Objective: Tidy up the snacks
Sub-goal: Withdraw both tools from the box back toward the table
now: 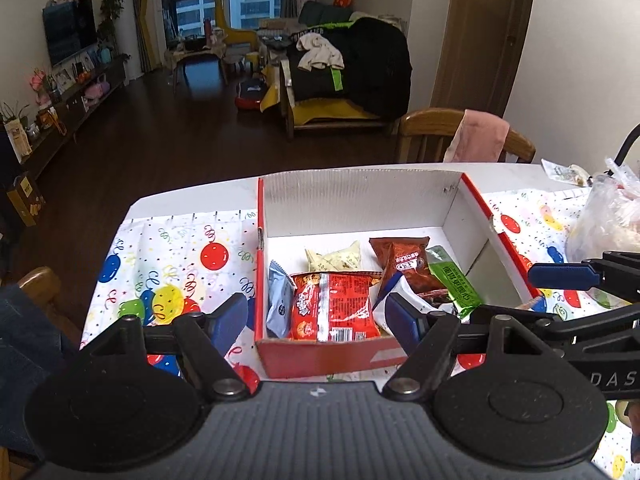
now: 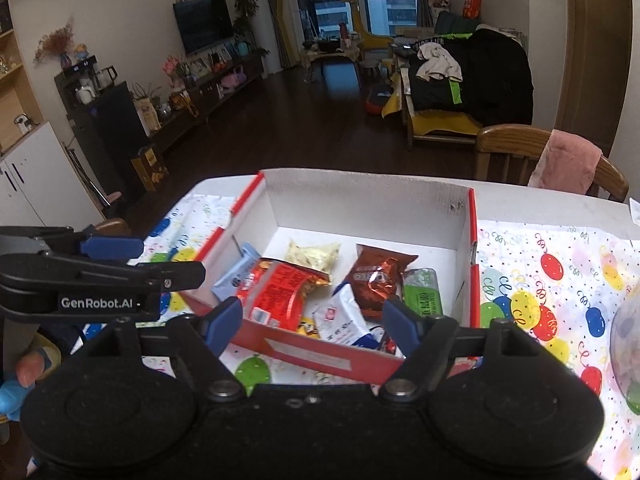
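A red and white cardboard box (image 1: 360,196) (image 2: 472,240) stands on the table and holds several snack packets: a large red packet (image 1: 334,306) (image 2: 280,292), a brown foil one (image 1: 408,266) (image 2: 378,276), a green one (image 1: 454,282) (image 2: 424,294), a pale yellow one (image 1: 336,258) (image 2: 314,254), a light blue one (image 1: 280,300) (image 2: 234,274) and a white one (image 2: 344,320). My left gripper (image 1: 320,318) is open and empty, just above the box's near wall. My right gripper (image 2: 312,320) is open and empty over the box's near wall; it shows from the side in the left wrist view (image 1: 560,276).
A balloon-print cloth (image 1: 168,264) (image 2: 560,280) covers the white table. A clear plastic bag (image 1: 608,220) (image 2: 628,348) lies right of the box. A wooden chair with a pink cloth (image 1: 476,140) (image 2: 560,160) stands at the far edge. The far table edge is just beyond the box.
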`<state>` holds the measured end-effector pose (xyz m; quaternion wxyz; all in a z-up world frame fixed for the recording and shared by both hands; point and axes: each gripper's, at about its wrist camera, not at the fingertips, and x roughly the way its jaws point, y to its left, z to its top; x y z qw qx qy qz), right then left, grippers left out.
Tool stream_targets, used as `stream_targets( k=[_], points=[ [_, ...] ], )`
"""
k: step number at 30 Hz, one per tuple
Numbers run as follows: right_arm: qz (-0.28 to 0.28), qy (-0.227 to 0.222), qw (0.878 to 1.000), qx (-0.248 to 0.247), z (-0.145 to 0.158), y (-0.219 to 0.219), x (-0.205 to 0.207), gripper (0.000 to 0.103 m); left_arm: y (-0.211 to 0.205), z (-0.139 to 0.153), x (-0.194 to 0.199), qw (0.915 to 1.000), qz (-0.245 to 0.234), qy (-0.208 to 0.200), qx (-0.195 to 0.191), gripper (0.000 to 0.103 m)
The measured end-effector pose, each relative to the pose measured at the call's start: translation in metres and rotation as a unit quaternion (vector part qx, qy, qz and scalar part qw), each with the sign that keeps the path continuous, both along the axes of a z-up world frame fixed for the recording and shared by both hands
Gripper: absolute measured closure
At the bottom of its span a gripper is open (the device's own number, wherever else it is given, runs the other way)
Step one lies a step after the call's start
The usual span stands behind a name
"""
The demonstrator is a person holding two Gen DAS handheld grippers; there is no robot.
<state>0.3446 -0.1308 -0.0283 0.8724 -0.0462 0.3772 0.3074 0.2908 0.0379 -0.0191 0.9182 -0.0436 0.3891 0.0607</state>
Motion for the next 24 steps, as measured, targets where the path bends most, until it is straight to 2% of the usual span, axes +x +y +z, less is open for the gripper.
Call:
stream_targets(
  k=[7, 9, 13, 17, 24],
  points=[
    [0.005, -0.004, 1.000, 0.018, 0.009, 0.000, -0.024, 0.015, 0.006, 0.012, -0.034, 0.9998, -0.002, -0.019, -0.010, 0.027],
    [0.006, -0.004, 1.000, 0.023, 0.010, 0.000, -0.032, 0.015, 0.008, 0.015, -0.045, 0.9996, -0.001, -0.024, -0.012, 0.023],
    [0.015, 0.000, 0.999, 0.035, 0.011, 0.002, -0.046, 0.014, 0.011, 0.017, -0.065, 0.9994, 0.002, -0.032, -0.014, 0.022],
    [0.026, -0.001, 0.998, 0.050, 0.012, 0.004, -0.062, 0.000, 0.016, 0.017, -0.085, 0.9992, 0.003, -0.038, -0.012, 0.022],
    [0.043, 0.001, 0.997, 0.056, 0.007, 0.014, -0.087, 0.000, 0.030, 0.009, -0.122, 0.9989, 0.015, -0.037, -0.023, 0.019]
  ],
)
